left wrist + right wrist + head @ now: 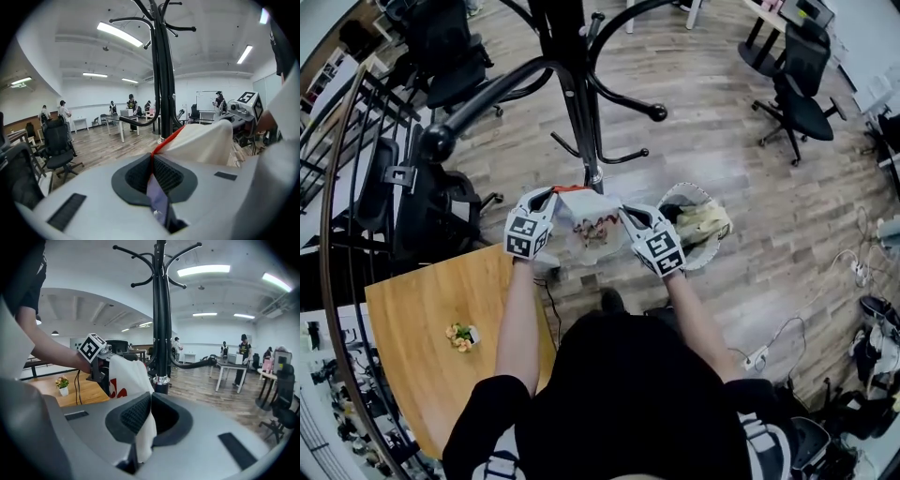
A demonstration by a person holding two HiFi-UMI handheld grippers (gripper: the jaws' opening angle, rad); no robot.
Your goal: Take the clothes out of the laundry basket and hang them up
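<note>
White cloth, red-edged and red-printed: the garment (591,223), spread between your two claws, on the near side of the coat rack (578,103) pole.
Item, left claw (549,196): closed tight on the garment's red-trimmed edge.
Item, right claw (625,212): closed tight on white fabric at the opposite edge.
Item, laundry basket (705,255): on the wooden floor just right of your right claw, with clothes (705,220) inside.
Item, table (422,328): near left, bearing a small flower pot (463,336).
</note>
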